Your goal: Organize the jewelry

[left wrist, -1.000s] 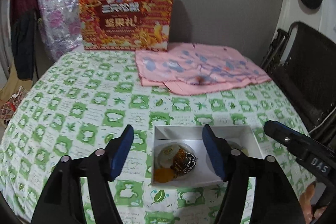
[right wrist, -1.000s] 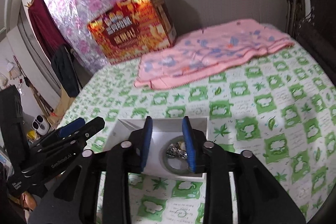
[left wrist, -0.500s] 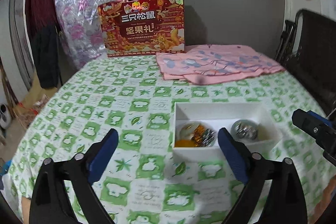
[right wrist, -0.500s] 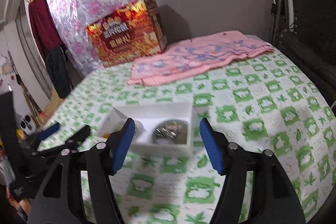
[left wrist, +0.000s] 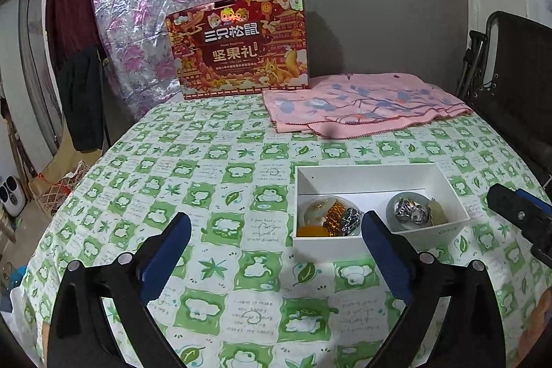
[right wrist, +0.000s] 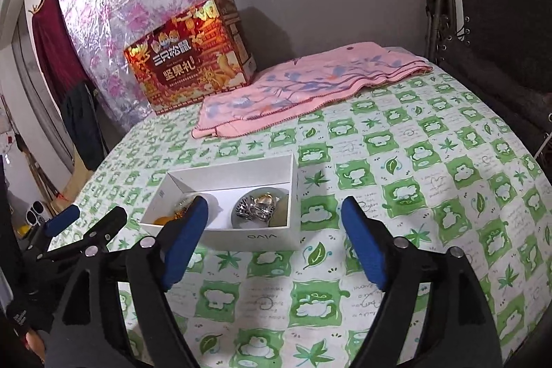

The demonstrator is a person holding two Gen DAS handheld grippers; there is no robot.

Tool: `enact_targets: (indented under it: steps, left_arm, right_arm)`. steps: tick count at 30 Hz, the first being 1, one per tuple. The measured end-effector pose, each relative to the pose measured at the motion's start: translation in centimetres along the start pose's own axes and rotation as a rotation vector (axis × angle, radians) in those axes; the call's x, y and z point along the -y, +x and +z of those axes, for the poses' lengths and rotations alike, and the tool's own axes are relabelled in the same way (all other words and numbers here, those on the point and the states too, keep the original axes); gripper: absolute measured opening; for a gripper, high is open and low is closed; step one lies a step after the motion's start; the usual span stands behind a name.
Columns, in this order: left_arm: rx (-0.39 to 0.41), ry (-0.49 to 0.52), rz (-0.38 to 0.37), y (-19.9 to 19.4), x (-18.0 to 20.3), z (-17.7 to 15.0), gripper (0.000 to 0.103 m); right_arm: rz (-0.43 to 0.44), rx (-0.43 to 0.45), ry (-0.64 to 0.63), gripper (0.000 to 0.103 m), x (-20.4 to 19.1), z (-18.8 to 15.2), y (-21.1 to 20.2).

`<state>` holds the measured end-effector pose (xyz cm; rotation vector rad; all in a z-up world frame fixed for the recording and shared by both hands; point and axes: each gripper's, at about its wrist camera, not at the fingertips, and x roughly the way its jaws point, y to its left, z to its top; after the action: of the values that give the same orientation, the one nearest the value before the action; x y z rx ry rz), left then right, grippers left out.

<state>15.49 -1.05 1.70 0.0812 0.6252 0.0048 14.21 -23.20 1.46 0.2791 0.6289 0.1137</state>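
On the green-checked tablecloth: one white box, two jewelry clusters inside; left gripper and right gripper both spread, empty.

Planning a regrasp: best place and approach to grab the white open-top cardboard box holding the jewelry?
Pinch the near long wall of the white open-top cardboard box from above, one finger inside, one outside. The thin upright rim is exposed there, and the right gripper already faces it, jaws open. Avoid the middle: the silver jewelry pile sits close behind that wall, so come in nearer the right corner.
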Motion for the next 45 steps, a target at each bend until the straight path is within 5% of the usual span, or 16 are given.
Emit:
enact_targets:
  steps: [10,45]
  left_arm:
    - [0.023,-0.006,0.019,-1.7,-0.7,0.4,0.097]
    - [0.019,0.010,0.022,-2.0,0.2,0.0,0.097]
  right_arm:
    - [-0.028,-0.035,-0.043,0.087,-1.4,-0.5,-0.1]
    - [-0.074,-0.022,-0.094,0.091,-2.3,-1.6,-0.4]
